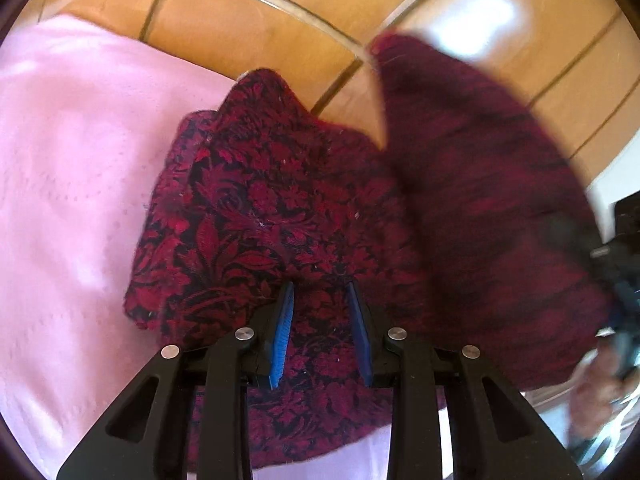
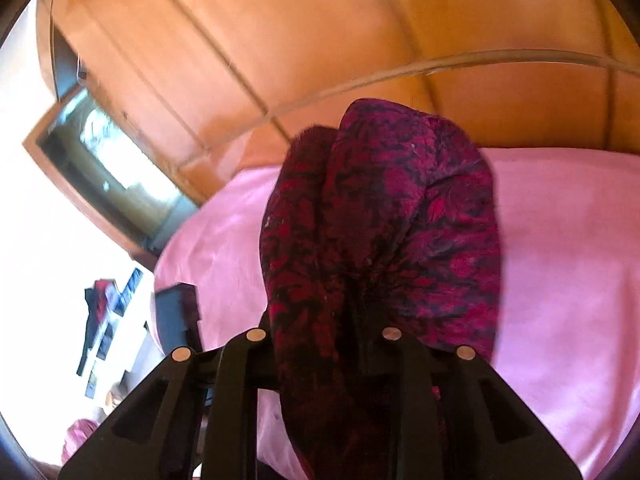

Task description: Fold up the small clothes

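Nearest, the left tool [image 1: 320, 300] rests on the red-and-black floral garment [image 1: 248, 208], blue pads [image 1: 284, 320] apart with cloth lying between them. The right tool [image 2: 352, 320] is clamped on a bunched fold of it, lifted above the pink bedsheet [image 2: 560, 260]. Behind stands a wooden wardrobe [image 2: 320, 40].
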A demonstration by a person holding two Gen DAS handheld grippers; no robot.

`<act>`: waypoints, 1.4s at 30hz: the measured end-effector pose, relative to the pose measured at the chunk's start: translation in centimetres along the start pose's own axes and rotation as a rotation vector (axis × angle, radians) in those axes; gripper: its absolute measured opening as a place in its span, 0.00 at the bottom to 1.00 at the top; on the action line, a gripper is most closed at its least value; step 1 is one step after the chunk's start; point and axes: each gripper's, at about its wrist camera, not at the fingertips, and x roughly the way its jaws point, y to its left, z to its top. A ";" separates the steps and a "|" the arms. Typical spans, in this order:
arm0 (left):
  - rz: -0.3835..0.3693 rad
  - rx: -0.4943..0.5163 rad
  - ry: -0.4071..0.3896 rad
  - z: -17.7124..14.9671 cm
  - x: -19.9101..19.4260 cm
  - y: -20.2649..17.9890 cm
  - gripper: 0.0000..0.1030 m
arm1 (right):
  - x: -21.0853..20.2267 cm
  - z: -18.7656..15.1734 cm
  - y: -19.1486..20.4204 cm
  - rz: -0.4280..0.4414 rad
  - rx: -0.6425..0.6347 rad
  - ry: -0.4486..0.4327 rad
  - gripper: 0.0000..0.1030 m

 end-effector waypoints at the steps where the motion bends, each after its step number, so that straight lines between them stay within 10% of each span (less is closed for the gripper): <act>1: -0.015 -0.021 -0.012 0.1 -0.9 0.6 0.27 | 1.0 -0.2 0.7 -0.010 -0.017 0.013 0.20; 10: -0.174 -0.090 -0.111 2.0 -8.4 3.7 0.27 | 6.4 -5.1 4.4 -0.151 -0.253 0.030 0.22; 12: -0.242 -0.101 -0.104 2.8 -8.9 3.6 0.47 | 6.1 -5.9 4.6 -0.177 -0.302 -0.003 0.24; 16: -0.279 -0.062 -0.059 4.0 -7.7 0.8 0.49 | 5.5 -7.6 5.0 -0.193 -0.362 -0.047 0.30; 27: -0.094 0.070 0.094 7.3 -1.4 -3.9 0.52 | 3.9 -8.3 5.6 -0.116 -0.395 -0.125 0.64; 36: 0.041 0.193 0.125 7.1 0.2 -5.4 0.41 | -5.2 -8.7 -0.8 0.220 -0.174 -0.146 0.84; 42: 0.051 0.179 0.103 6.8 -0.7 -5.9 0.49 | -6.3 -9.1 -7.2 -0.056 -0.038 -0.177 0.76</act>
